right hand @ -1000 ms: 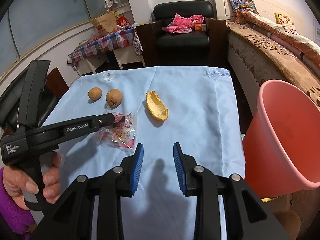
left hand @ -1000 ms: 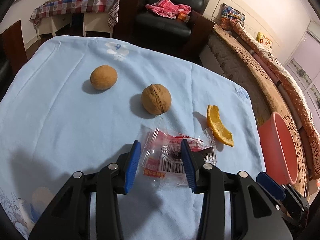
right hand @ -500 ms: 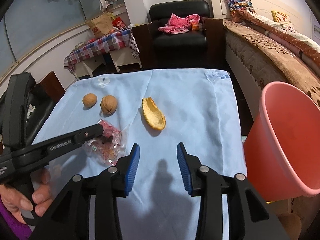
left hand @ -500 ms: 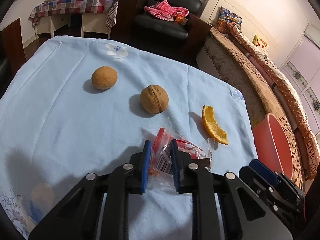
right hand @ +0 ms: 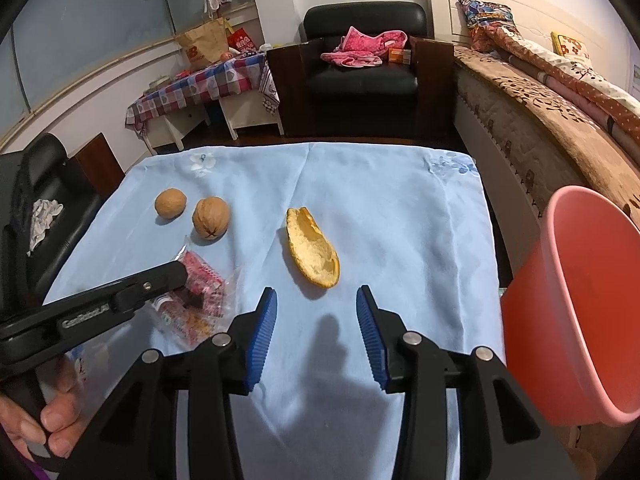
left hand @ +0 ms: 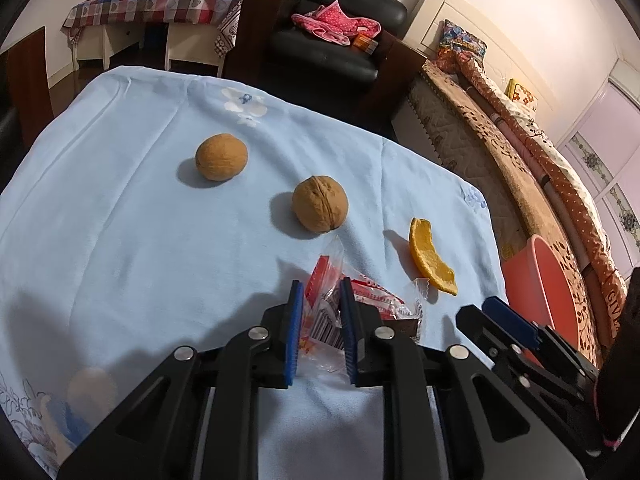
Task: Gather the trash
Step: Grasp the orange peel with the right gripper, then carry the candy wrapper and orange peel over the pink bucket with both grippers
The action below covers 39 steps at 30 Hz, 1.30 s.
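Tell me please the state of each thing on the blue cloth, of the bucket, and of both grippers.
left gripper: just closed, pads pinching the snack wrapper
snack wrapper: crumpled, lying on the blue cloth
right gripper: open, jaws just opening, nothing between them
orange peel: lying inner side up, untouched
two walnuts: whole, apart, untouched
pink bucket: beside the table, inside hidden

Two walnuts (left hand: 221, 157) (left hand: 320, 209), one orange peel (left hand: 431, 258), one snack wrapper (left hand: 332, 312), possibly more crumpled together, and one pink bin (right hand: 576, 300).
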Each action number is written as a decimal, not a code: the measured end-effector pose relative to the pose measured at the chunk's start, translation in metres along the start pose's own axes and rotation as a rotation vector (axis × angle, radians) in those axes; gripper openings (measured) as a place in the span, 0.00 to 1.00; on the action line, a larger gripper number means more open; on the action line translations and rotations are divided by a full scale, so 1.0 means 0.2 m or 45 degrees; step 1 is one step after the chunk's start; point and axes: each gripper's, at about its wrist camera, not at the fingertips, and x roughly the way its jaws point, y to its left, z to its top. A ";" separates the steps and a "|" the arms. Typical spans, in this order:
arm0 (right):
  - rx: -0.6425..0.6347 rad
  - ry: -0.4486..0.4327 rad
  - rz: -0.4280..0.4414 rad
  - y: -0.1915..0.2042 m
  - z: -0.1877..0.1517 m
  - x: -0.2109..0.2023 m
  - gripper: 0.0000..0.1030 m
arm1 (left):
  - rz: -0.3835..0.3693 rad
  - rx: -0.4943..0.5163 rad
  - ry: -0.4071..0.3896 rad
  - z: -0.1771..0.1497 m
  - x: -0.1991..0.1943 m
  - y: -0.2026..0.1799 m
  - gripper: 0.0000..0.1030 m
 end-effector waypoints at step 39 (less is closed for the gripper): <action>0.081 0.064 0.030 -0.06 0.06 0.17 0.06 | 0.004 0.006 0.012 -0.03 0.00 0.01 0.16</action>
